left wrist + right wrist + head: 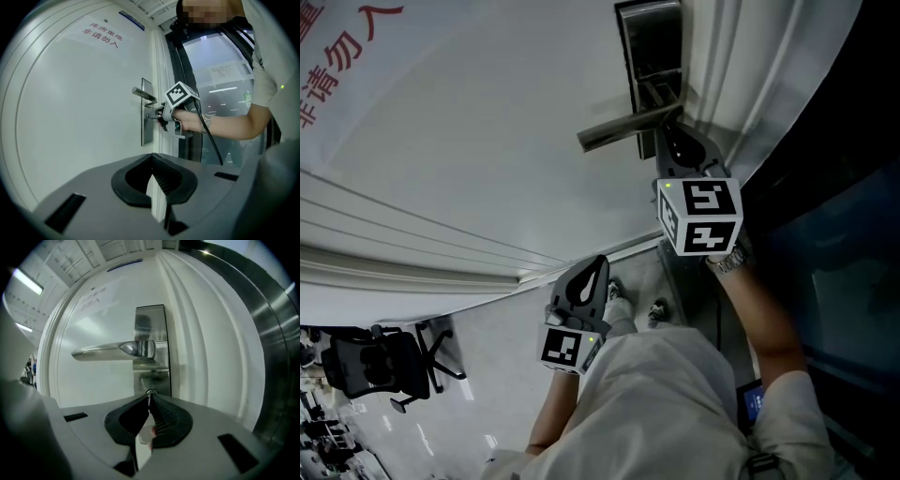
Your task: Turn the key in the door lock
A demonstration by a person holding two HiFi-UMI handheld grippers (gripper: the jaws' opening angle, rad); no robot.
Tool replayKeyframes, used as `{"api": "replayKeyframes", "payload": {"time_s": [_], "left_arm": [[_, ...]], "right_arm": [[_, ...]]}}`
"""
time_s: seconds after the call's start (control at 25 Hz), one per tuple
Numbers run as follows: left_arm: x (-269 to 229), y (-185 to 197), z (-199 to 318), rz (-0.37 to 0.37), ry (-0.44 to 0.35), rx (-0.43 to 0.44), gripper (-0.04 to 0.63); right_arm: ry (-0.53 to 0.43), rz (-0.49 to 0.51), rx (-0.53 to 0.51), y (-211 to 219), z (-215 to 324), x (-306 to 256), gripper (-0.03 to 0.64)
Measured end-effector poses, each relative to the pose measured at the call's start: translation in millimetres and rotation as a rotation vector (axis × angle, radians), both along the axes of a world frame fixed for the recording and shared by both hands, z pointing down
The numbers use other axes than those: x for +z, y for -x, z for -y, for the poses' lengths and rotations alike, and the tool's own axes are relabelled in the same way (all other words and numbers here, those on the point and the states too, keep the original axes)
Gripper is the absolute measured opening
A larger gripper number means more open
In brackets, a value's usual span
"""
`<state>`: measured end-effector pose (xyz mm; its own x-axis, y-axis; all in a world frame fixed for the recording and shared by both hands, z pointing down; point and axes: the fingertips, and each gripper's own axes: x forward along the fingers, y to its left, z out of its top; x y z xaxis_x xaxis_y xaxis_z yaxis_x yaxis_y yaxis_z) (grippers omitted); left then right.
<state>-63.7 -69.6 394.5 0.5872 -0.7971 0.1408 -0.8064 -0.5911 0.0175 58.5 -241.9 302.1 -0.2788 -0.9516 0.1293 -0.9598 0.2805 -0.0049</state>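
Right gripper (pixel 150 401): clamped nearly flat on the key (pixel 150 393), pinching just its head at the very tips; aimed about level at the door (pixel 93 376).
Key: sat in the lock, low on the steel lock plate (pixel 158 317), just under the door handle (pixel 108 350); barely peeked out past the pads.
Left gripper (pixel 154 178): hung low and well apart from the door, pads pressed together, nothing pinched.
Step, best guess: somewhere mid-turn of the key; couldn't tell from here whether unlocked or not.
Risk 1: could've slipped clean off the key head under a harder twist, thanks to such a thin pinch right at the tips.
Risk 2: might've levered the key sideways in the lock with any off-axis wrist drift, then bent or jammed it.
Risk 3: could've bumped the handle just above on a bigger roll and lost the grip that way.
Risk 4: might've dragged the key half out by pulling back while twisting, and then no turning at all, lol.
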Motion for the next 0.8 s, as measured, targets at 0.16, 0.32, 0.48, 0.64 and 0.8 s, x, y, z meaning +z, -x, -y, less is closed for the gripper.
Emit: {"api": "replayKeyframes", "payload": {"time_s": [0.16,0.32,0.48,0.64,0.8], "left_arm": [[0.7,-1.4,1.3,0.005,0.0,-0.001,0.005],[0.8,-5.3,0.5,0.009,0.0,0.004,0.005],[-0.6,-8.1,-0.3,0.007,-0.002,0.004,0.005],[-2.7,-9.2,-1.6,0.011,-0.007,0.005,0.005],[-2.4,-9.4,-3.1,0.014,-0.007,0.002,0.005]], "right_arm": [[0.031,0.156,-0.011,-1.6,0.8,0.7,0.014],[0.065,0.337,-0.019,-4.0,0.9,0.8,0.014],[0.097,0.494,-0.027,-6.1,0.9,1.6,0.014],[0.131,0.64,-0.042,-7.4,1.3,3.5,0.016],[0.146,0.759,-0.048,-8.3,1.1,4.4,0.025]]}}
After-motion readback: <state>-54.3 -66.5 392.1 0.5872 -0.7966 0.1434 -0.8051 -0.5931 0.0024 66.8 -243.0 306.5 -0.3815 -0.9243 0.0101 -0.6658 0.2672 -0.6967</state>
